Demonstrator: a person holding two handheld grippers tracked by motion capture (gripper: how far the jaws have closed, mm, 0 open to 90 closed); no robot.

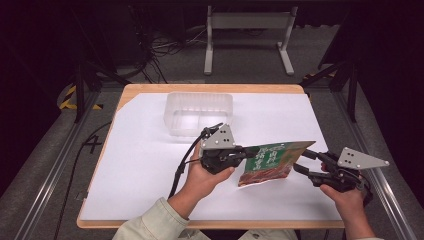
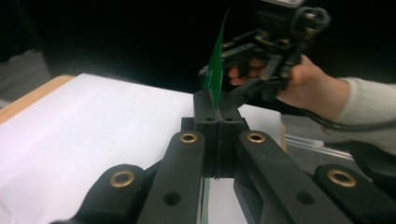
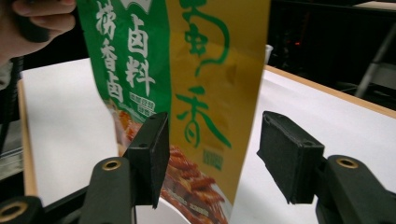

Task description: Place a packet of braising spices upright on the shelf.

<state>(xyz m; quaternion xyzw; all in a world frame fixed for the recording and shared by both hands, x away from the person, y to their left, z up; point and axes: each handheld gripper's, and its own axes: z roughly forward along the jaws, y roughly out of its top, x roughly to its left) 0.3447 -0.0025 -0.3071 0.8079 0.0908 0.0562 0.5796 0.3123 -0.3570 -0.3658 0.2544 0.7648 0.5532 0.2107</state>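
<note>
The table (image 1: 107, 130) has a wooden top, and a large white sheet (image 1: 145, 165) covers almost all of it. Around the table the room is dark. Behind it there is a grey floor with black cables (image 1: 160, 50) and the legs of a light metal stand (image 1: 247, 37). Near the far edge of the sheet stands a clear plastic tub (image 1: 197, 112).

The left gripper (image 1: 240, 152) is held above the middle of the sheet. Its jaws are fully closed and they clamp one edge of a food packet (image 1: 270, 162). In the left gripper view the packet (image 2: 215, 70) is seen from its thin edge, rising up between the two pressed jaws.

The packet is green and yellow, with printed characters and a picture of food. It hangs in the air above the sheet, between the two grippers, and it does not touch the table.

The right gripper (image 1: 302, 160) is at the other end of the packet. Its jaws are partly open. In the right gripper view the packet (image 3: 196, 93) stands between the two pads (image 3: 152, 156). The one pad is very close to it, but I cannot tell if it touches; the other pad is clearly apart from it.
</note>
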